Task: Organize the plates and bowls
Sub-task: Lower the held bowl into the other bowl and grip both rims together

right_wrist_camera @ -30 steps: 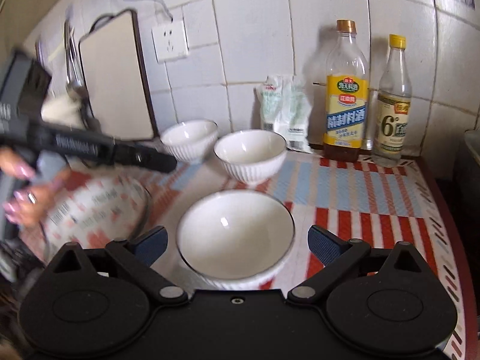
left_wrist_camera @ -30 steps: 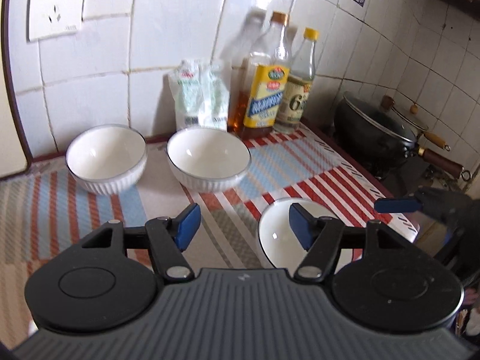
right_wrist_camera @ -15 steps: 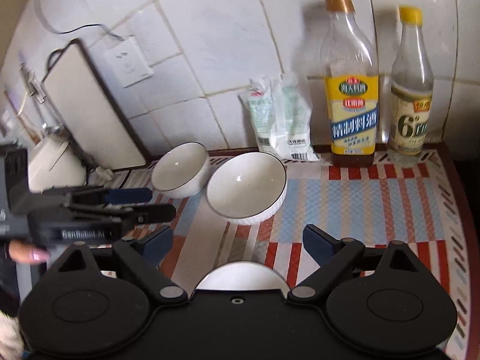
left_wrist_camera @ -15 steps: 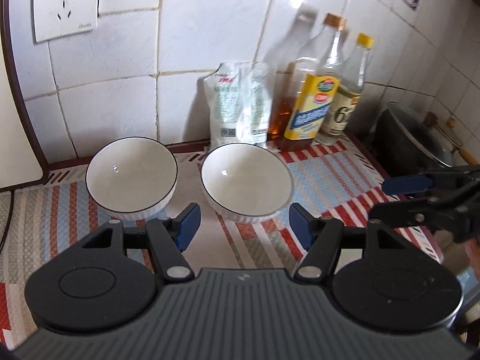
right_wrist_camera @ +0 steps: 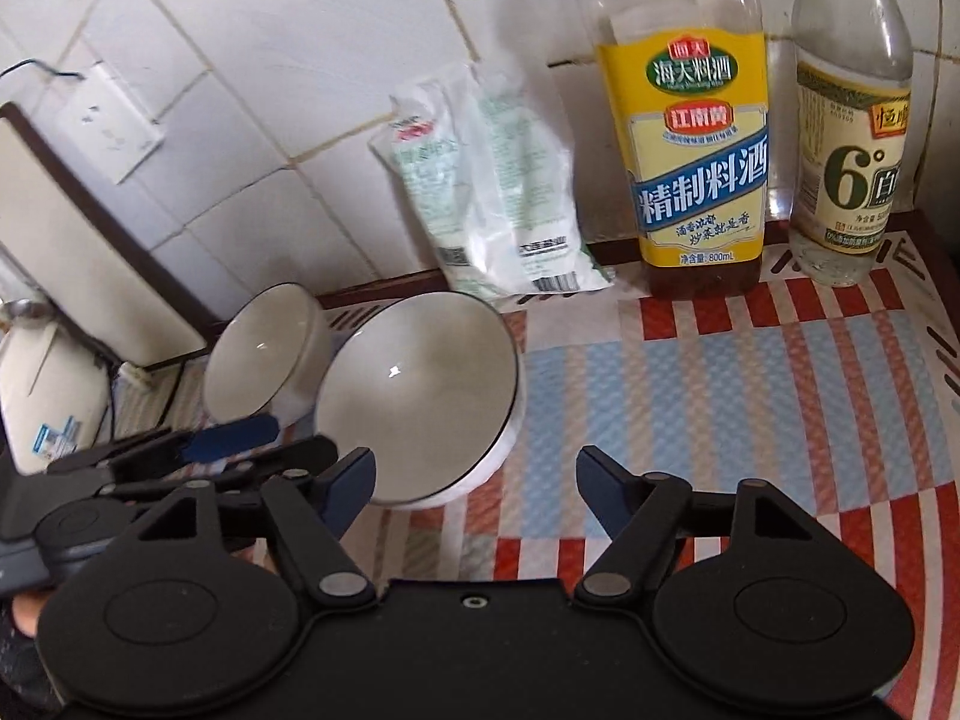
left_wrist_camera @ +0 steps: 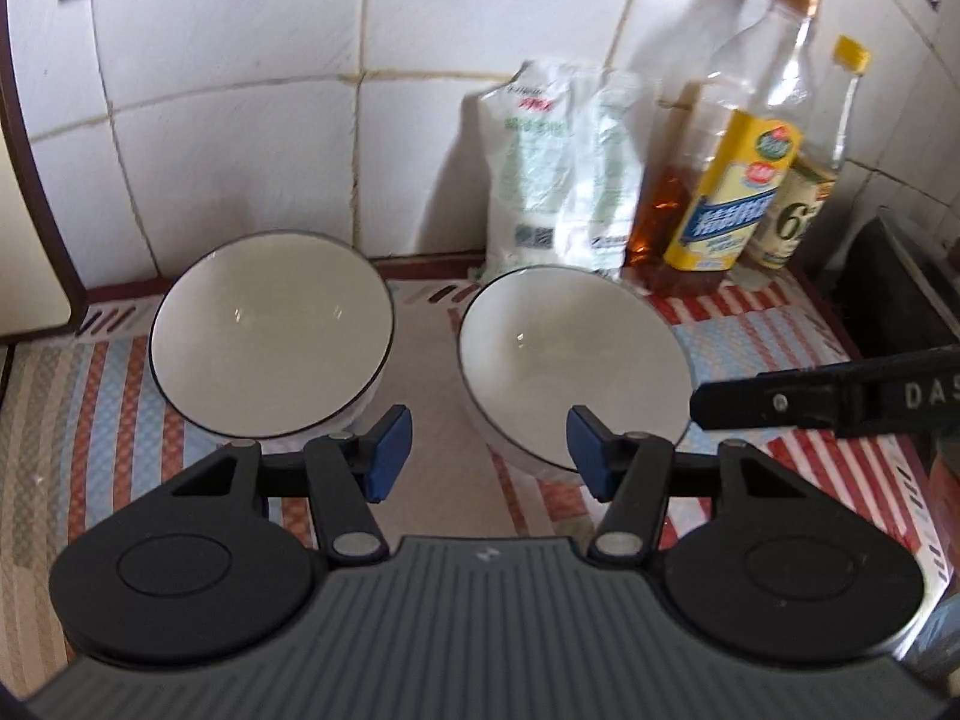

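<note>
Two white bowls with dark rims sit side by side on the striped mat near the tiled wall: a left bowl (left_wrist_camera: 270, 333) (right_wrist_camera: 264, 354) and a right bowl (left_wrist_camera: 570, 366) (right_wrist_camera: 420, 396). My left gripper (left_wrist_camera: 489, 450) is open and empty, low over the mat just in front of the gap between them; its fingers also show in the right wrist view (right_wrist_camera: 228, 441). My right gripper (right_wrist_camera: 474, 480) is open and empty, its left finger close to the right bowl's near rim. Its arm enters the left wrist view at the right (left_wrist_camera: 840, 396).
A white plastic bag (left_wrist_camera: 558, 168) (right_wrist_camera: 492, 192), a yellow-labelled cooking wine bottle (left_wrist_camera: 732, 180) (right_wrist_camera: 702, 150) and a vinegar bottle (left_wrist_camera: 810, 180) (right_wrist_camera: 852, 150) stand along the wall. A board (right_wrist_camera: 78, 252) leans at left. A dark pot (left_wrist_camera: 888, 288) is at right.
Both grippers moved forward toward the wall and the two bowls. The third bowl that lay under the right gripper has dropped out of view. Both stayed open.
</note>
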{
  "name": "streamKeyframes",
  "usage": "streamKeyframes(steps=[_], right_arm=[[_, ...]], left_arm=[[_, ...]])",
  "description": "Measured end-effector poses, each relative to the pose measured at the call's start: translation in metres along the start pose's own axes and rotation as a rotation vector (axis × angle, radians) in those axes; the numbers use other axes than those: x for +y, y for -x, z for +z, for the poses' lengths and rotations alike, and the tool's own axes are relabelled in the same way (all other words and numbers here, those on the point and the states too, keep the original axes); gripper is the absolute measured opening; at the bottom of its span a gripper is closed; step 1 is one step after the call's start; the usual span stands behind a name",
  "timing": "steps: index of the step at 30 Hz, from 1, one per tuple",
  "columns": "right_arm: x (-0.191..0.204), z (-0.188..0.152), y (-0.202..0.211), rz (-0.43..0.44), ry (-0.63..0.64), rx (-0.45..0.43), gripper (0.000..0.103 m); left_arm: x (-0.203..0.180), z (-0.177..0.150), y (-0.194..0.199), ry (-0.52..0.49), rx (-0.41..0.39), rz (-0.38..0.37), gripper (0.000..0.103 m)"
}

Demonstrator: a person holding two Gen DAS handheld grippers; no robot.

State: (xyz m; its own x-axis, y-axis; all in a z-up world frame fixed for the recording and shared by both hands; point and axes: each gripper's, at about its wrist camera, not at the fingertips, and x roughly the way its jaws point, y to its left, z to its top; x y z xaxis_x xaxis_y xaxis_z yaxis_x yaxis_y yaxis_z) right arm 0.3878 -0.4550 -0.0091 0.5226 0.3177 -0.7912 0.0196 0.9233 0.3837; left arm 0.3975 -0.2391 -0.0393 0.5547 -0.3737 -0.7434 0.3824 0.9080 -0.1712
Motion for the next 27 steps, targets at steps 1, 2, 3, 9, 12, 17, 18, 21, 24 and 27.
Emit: streamKeyframes(steps=[1,2,3,9,12,17,18,21,24,27], right_arm=[[-0.001,0.002,-0.004,-0.007,-0.002,0.003,0.072],[-0.002,0.003,-0.008,-0.020,-0.006,0.002,0.071],[-0.003,0.004,-0.012,-0.034,-0.011,-0.001,0.062],[-0.001,0.007,-0.031,-0.086,0.037,0.003,0.036],[0.001,0.008,-0.035,-0.122,0.052,-0.006,0.036],[-0.003,0.010,-0.048,-0.154,0.043,-0.018,0.036],[-0.003,0.010,-0.049,-0.153,0.045,-0.023,0.035],[0.002,0.006,-0.044,-0.113,0.084,-0.069,0.014],[0.009,0.002,-0.034,-0.107,0.086,-0.089,0.014],[0.011,0.000,-0.023,-0.100,0.053,-0.095,0.013]], left_arm=[[0.000,0.000,-0.002,-0.001,0.005,0.010,0.054],[0.000,0.000,-0.005,-0.007,0.012,0.018,0.053],[-0.001,0.000,-0.008,-0.011,0.017,0.021,0.045],[-0.004,0.007,-0.019,-0.018,0.019,0.013,0.016],[-0.005,0.007,-0.022,-0.024,0.014,0.021,0.015],[0.004,0.010,-0.036,0.020,0.028,0.025,0.024],[0.007,0.010,-0.039,0.030,0.025,0.023,0.026],[0.012,0.007,-0.040,0.034,0.001,-0.016,0.011],[0.002,0.003,-0.032,-0.026,-0.009,0.024,0.008],[0.004,0.003,-0.022,-0.007,-0.004,-0.011,0.008]])
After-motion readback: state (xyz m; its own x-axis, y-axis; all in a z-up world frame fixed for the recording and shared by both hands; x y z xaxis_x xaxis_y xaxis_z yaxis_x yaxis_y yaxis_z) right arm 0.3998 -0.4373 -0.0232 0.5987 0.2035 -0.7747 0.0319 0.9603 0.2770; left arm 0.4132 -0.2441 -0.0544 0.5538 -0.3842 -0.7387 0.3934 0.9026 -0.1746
